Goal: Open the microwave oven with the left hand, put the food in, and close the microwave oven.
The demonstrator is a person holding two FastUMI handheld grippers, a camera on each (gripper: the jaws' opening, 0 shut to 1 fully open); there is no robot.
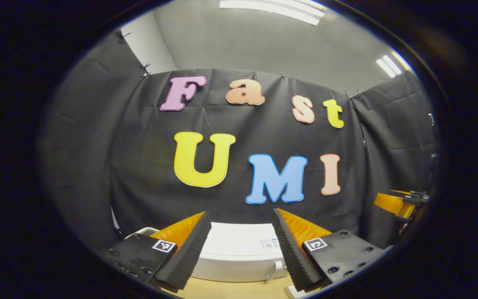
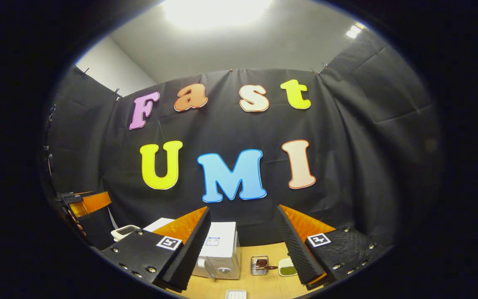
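- My left gripper (image 1: 241, 245) hangs high with its jaws apart, nothing between them.
- The microwave oven (image 2: 219, 249) sits closed on the bench (image 2: 259, 286), left of centre; I judge its door stiff and would pull at the edge.
- My right gripper (image 2: 243, 245) is also spread and empty; the small food dishes (image 2: 287, 268), far right, look light and spillable.

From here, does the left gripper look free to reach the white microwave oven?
Probably yes: the left gripper is open, holds nothing, and the white microwave oven sits straight ahead between its fingers with nothing visible between them.
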